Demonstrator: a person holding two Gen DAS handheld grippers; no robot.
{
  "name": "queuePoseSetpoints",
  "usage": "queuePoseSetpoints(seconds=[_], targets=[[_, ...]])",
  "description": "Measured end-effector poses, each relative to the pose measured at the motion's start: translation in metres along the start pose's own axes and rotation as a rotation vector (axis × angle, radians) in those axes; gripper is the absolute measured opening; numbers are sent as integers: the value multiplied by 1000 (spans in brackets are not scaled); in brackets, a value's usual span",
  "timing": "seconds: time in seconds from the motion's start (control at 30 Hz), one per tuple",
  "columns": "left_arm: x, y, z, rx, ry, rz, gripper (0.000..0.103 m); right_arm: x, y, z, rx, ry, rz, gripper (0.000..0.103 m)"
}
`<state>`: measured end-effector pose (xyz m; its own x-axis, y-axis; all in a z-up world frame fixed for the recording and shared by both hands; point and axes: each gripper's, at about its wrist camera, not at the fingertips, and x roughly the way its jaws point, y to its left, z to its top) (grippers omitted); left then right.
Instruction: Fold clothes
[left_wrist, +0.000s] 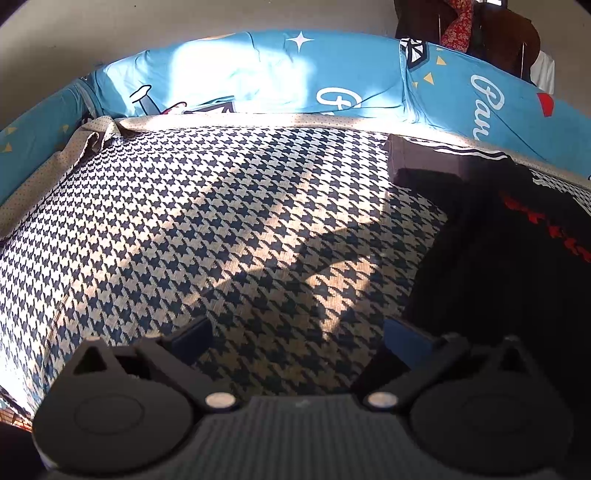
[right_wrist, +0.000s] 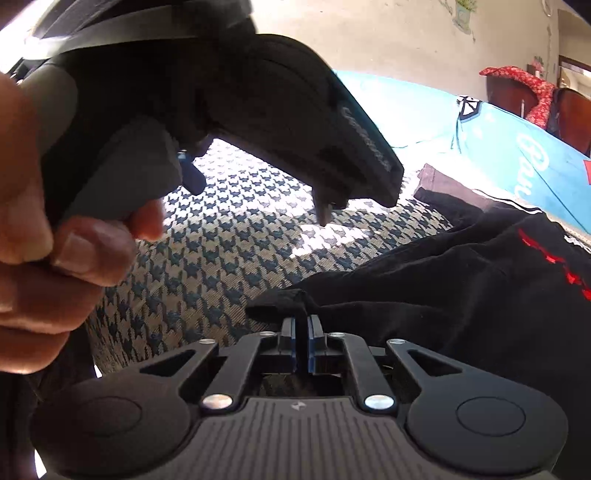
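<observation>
We clamp our right gripper on the black garment's edge.
Left gripper, jaws apart, hovers over the houndstooth mat; its hand crowds the right view, blue sheet behind.

I see one garment, a black, soft cloth piece with jagged red markings, lying crumpled on the houndstooth-patterned mat, toward the mat's right side. Its body spreads in loose folds, and a striped white-and-black trim shows at its far end, near the mat's far edge. At its near edge, a small flap of the black cloth stands lifted off the mat. I cannot tell what kind of garment it is.
</observation>
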<state>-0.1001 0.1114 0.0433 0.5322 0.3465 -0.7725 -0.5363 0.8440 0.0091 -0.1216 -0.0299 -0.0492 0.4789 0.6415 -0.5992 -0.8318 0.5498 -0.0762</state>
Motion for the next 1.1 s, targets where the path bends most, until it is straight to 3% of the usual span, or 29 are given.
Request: queuePoseSetpoints(seconds=[0.13,0.37,0.57,0.67,0.8,1.1], targets=[[-7,6,5,-12,-30,15,103,-1,-8,9,113,-12,45,7],[-25,19,14,-16,-138,108,103,2,-10,20,237,-26,106,7],[-19,17,13,-11,-108,80,103,4,19,2,136,56,190,5],[-19,16,12,-14,-102,61,103,-8,26,-1,91,45,184,5],[-17,14,11,-14,-101,60,103,-27,14,-3,108,22,111,5],[-11,-9,3,34,-69,0,103,-73,-35,-35,276,31,-114,8]])
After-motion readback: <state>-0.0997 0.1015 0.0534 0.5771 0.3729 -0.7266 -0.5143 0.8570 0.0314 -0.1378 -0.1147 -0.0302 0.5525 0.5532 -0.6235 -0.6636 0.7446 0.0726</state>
